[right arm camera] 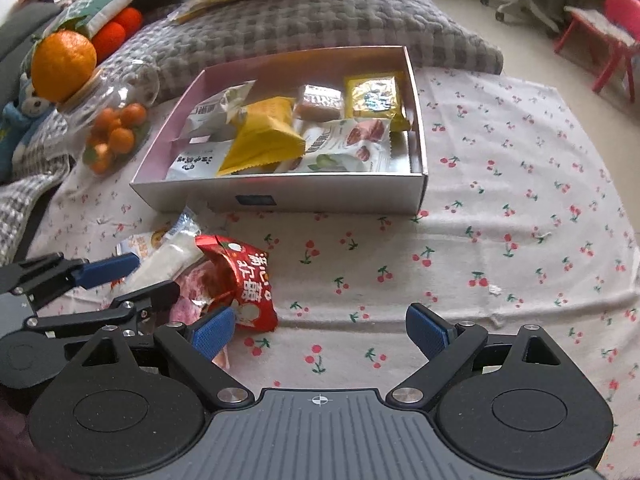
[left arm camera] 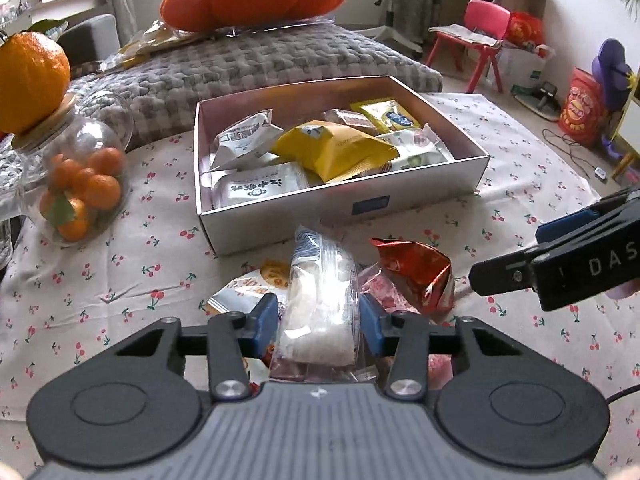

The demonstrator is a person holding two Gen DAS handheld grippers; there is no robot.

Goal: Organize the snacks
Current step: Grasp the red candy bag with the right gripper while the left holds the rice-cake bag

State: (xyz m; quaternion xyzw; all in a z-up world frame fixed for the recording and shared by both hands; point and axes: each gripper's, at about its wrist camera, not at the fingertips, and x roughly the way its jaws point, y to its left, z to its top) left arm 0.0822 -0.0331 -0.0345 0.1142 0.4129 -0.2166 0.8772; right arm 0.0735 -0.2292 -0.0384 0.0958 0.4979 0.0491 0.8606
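A white cardboard box [left arm camera: 280,220] [right arm camera: 344,196] on the cherry-print cloth holds several snack packets, a yellow one [left arm camera: 340,150] [right arm camera: 264,136] on top. In front of it lies a small pile: a clear packet of white snack [left arm camera: 320,304] [right arm camera: 164,260], a red packet [left arm camera: 416,276] [right arm camera: 244,280], a pink packet [right arm camera: 192,292] and an orange-printed one [left arm camera: 248,284]. My left gripper [left arm camera: 320,320] [right arm camera: 120,280] is shut on the clear white packet. My right gripper [right arm camera: 320,334] is open and empty over bare cloth, right of the pile; its side shows in the left wrist view [left arm camera: 560,264].
A glass jar of small oranges [left arm camera: 80,184] [right arm camera: 116,132] with a big orange [left arm camera: 28,80] on its lid stands left of the box. A grey quilted cushion [left arm camera: 260,60] [right arm camera: 320,12] lies behind the box. A pink chair [left arm camera: 480,36] stands on the floor at right.
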